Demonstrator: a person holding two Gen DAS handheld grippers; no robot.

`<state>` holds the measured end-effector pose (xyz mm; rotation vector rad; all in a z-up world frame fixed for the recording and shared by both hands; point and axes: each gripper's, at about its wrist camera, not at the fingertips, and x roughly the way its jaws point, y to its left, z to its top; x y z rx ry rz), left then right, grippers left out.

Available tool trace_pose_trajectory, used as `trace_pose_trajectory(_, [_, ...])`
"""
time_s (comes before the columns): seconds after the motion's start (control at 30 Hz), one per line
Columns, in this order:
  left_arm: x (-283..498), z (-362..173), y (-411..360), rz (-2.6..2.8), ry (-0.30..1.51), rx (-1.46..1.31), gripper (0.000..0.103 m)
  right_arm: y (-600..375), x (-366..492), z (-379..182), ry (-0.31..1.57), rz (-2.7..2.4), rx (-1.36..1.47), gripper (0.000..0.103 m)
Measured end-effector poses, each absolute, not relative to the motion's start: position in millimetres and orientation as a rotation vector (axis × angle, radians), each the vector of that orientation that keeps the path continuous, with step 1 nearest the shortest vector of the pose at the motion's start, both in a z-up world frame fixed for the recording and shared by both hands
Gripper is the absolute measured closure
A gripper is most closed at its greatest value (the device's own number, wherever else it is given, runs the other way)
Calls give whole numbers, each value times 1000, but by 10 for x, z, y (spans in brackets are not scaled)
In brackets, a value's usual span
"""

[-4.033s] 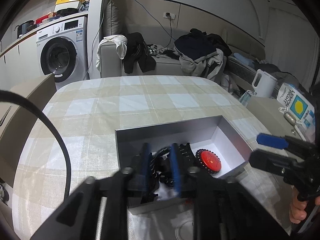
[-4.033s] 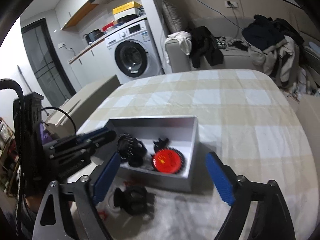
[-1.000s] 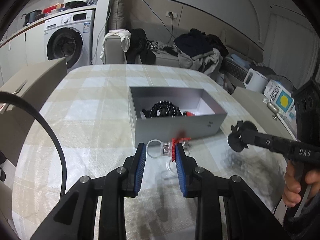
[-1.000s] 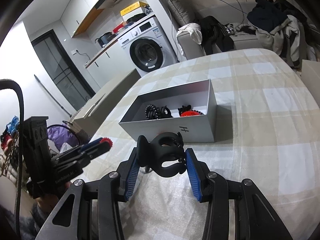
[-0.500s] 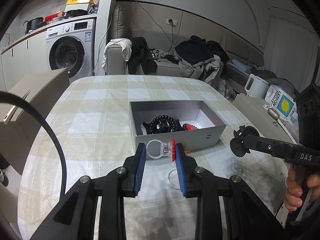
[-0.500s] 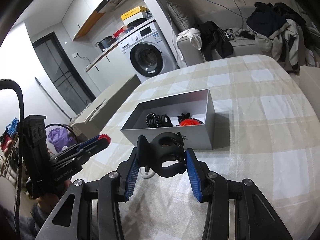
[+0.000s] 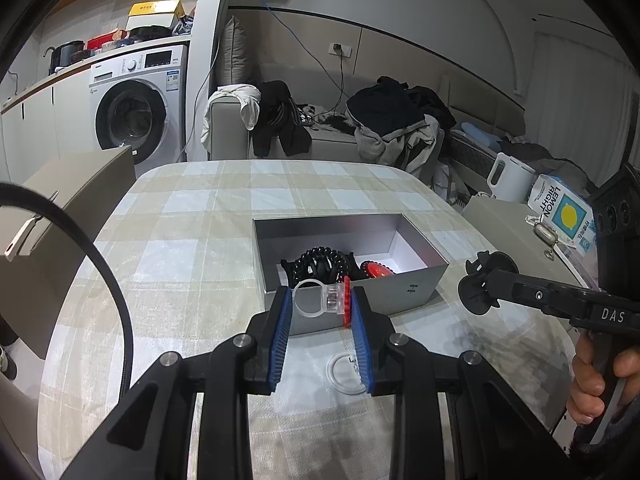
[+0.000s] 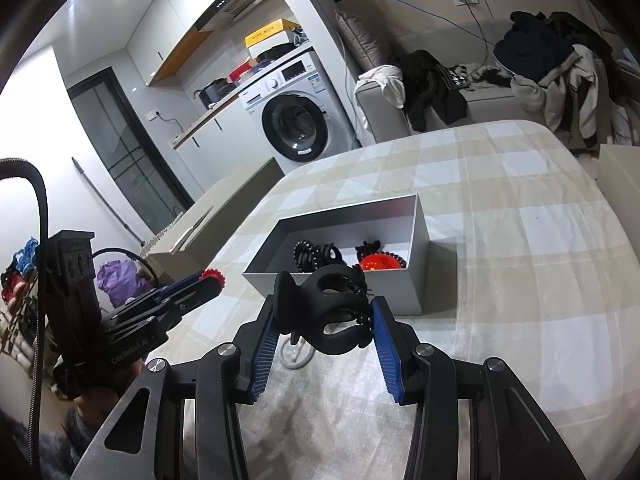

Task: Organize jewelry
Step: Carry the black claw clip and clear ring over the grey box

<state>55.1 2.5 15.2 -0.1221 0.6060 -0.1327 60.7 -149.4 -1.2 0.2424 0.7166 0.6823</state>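
Note:
An open grey box point(image 7: 404, 288) point(image 8: 420, 236) sits on the checked table. Inside lie a black coiled hair tie point(image 7: 318, 262) point(image 8: 304, 254) and a red round piece point(image 7: 378, 270) point(image 8: 378, 263). My left gripper point(image 7: 319, 308) is shut on a clear ring with a red toothed disc point(image 7: 326, 300), held above the box's near wall. My right gripper point(image 8: 322, 320) is shut on a black hair claw clip point(image 8: 324, 312), held in the air in front of the box. A clear ring point(image 7: 344, 372) point(image 8: 296, 354) lies on the table in front of the box.
The checked table point(image 7: 200, 240) carries the box. A cardboard box point(image 7: 60, 200) stands to the left. A white kettle point(image 7: 510, 178) and a lemon carton point(image 7: 560, 210) sit on a side surface to the right. A sofa with clothes point(image 7: 360, 132) and a washing machine point(image 7: 136, 112) stand behind.
Both grippers have risen higher above the table with their items still held. The left one has moved forward, closer to the box's near wall.

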Motion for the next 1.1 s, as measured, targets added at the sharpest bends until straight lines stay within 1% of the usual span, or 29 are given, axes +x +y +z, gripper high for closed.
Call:
trace_pose_trajectory(0.43, [642,160,29,-126,600,-132,80,-1474,688,29,710,677,259,59])
trace_pose_trajectory(1.1, [949,117,24,-151,606,-134,80,-1288,1046,53,720,651,291,59])
